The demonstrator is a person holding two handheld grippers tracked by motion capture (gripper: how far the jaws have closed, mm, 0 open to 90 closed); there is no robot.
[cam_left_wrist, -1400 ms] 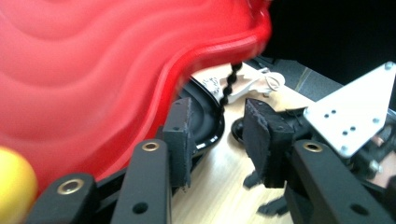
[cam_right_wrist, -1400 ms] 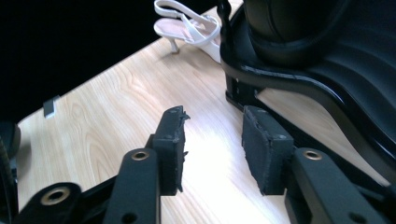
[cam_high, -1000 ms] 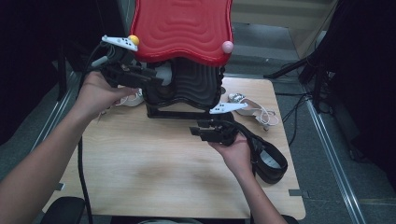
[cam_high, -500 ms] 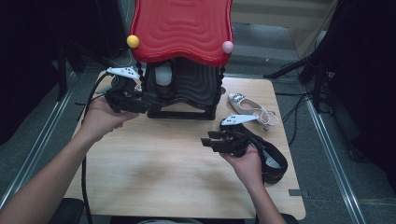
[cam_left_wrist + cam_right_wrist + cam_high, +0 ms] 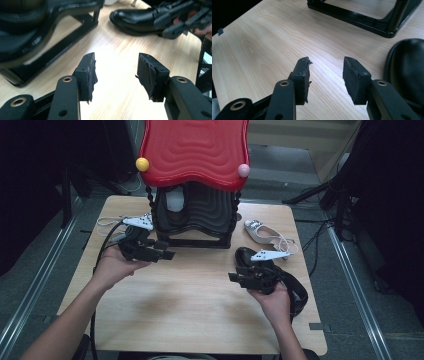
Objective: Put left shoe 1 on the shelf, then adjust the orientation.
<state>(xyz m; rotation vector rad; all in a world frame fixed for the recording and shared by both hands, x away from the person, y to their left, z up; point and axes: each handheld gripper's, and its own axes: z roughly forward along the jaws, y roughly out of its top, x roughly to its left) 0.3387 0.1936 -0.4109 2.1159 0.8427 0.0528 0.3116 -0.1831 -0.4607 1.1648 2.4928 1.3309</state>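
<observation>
A black shoe rack (image 5: 195, 220) with a red wavy top (image 5: 195, 150) stands at the back of the wooden table (image 5: 190, 310). My left gripper (image 5: 167, 254) is low by the rack's left front corner and points right. Its jaws (image 5: 116, 58) are open over bare wood and have just been opening. My right gripper (image 5: 232, 277) points left beside a black shoe (image 5: 298, 292). It is open (image 5: 325, 61) with nothing between the pads, though its jaws have narrowed slightly. In the left gripper view the black shoe (image 5: 135, 20) lies ahead next to the other gripper.
A white shoe (image 5: 175, 200) sits inside the rack. A silver heeled sandal (image 5: 262, 232) lies on the table right of the rack. A thin white strap (image 5: 107, 221) lies behind the left hand. Yellow (image 5: 142, 164) and pink (image 5: 243, 170) balls mark the top's front corners.
The left hand has sunk from beside the rack's upper part to just above the table. The right hand has drawn back from the rack toward the near right.
</observation>
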